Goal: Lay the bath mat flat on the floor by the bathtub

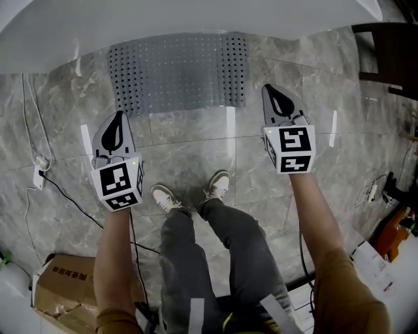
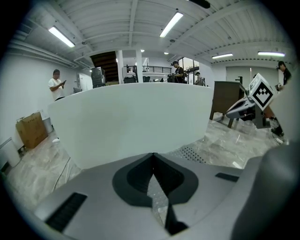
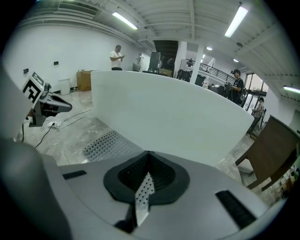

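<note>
Grey and dotted with rows of holes, the bath mat lies spread flat on the marble floor in the upper middle of the head view. Its far edge sits right against the foot of the white bathtub, which curves across the top of the frame. No fold or lifted corner shows.

Both tongs hang above the floor, well apart from the mat and on the near side of it. The left tongs are at the left of the frame and the right tongs at the right, each pointing towards the tub. In its own view, each pair has its tips pressed together with nothing pinched between them. The left gripper view looks past the closed tips at the tub wall, with a corner of the mat to the right. The right gripper view shows the mat on the floor to the left of its tips, under the tub wall.

Between the two arms stand the person's legs in dark trousers, with a pair of pale sneakers on the floor below the mat.

A black cable runs across the tiles at the left from a white socket strip, and a cardboard box sits in the lower left corner. Dark wooden furniture stands at the upper right.
</note>
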Demonstrator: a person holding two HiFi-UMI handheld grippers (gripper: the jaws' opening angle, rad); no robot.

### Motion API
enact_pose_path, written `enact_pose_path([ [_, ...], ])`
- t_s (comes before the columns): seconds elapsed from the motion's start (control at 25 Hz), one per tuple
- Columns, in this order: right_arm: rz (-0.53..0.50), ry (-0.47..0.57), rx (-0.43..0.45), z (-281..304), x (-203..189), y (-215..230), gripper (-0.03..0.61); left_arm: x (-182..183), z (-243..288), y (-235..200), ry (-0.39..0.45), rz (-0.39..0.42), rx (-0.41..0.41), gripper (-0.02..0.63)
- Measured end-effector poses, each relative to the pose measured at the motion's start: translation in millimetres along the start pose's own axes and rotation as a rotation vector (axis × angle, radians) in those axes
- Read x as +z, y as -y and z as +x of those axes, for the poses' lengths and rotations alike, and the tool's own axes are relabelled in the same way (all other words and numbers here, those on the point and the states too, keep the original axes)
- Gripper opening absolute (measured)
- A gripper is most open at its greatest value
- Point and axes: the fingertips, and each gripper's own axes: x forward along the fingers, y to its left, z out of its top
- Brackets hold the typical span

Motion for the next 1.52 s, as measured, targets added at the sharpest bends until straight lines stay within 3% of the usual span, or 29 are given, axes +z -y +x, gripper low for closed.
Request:
enact_pose_path([
  [0.48,0.005,0.025,-0.006,-51,70,27,0.003,87,-39,-4,0.035,0.022,0.012,0.005],
  [0.76,0.017,0.030,-0.009,-87,108,43,0.003,144,-64,3,0.059,0.030,-0.020,0.005],
  [1.04,-0.019,0.053,-0.040,-140,148,68,0.003,213,-84,16,0.152,-0.004,-0.040,0.005],
  [1.52,0.092,0.179,-0.053,-228,234,74,0.003,323,-169,10,0.326,-0.004,-0.066,0.005],
])
